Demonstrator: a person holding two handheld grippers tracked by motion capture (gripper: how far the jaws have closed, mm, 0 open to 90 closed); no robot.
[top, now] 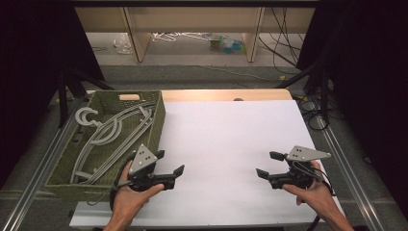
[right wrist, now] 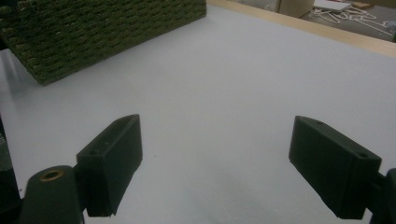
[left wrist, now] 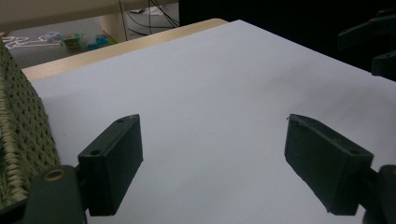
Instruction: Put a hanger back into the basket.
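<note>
Two empty wide-open grippers, left gripper (top: 169, 169), right gripper (top: 270, 164), one woven basket (top: 156, 122), several grey hangers (top: 103, 137)

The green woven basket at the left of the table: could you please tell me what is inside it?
The basket holds several grey plastic hangers, overlapping in a heap. The floor of the basket beneath them is mostly covered.

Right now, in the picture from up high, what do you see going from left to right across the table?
Green basket with grey hangers inside → left gripper, open → bare white tabletop → right gripper, open.
</note>
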